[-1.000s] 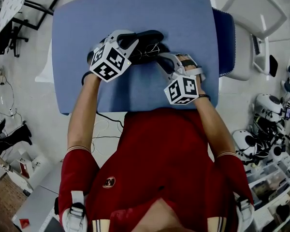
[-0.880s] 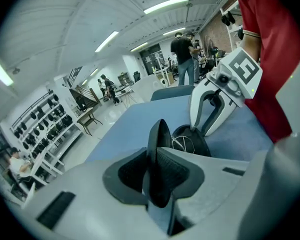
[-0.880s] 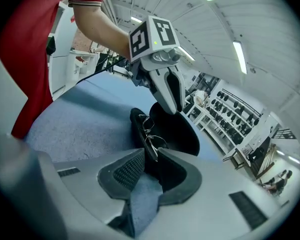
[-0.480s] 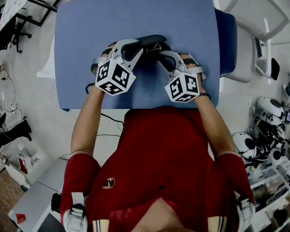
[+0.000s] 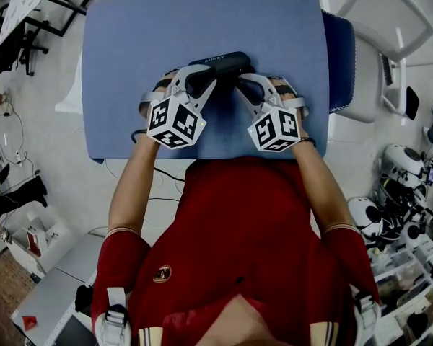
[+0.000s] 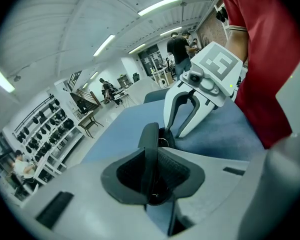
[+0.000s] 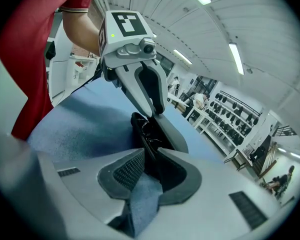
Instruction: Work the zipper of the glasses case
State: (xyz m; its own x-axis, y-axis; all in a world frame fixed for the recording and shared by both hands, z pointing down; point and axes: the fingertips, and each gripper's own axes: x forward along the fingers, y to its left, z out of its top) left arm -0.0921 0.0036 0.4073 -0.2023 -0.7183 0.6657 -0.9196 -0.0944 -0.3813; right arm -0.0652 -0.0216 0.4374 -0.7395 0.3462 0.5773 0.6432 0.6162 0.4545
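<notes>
Black glasses case (image 5: 220, 65) lay mid blue counter (image 5: 202, 16), between both grippers. Left gripper (image 6: 150, 170) at case's left end: jaws narrow, just been opening a little, pads against thin case edge between them. Right gripper (image 7: 147, 171) at right end: jaws narrow, clamped on case rim.

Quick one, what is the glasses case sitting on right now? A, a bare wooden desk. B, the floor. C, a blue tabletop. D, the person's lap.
C: the black glasses case lies on the blue tabletop, beyond the person's red shirt and well clear of the floor.
</notes>
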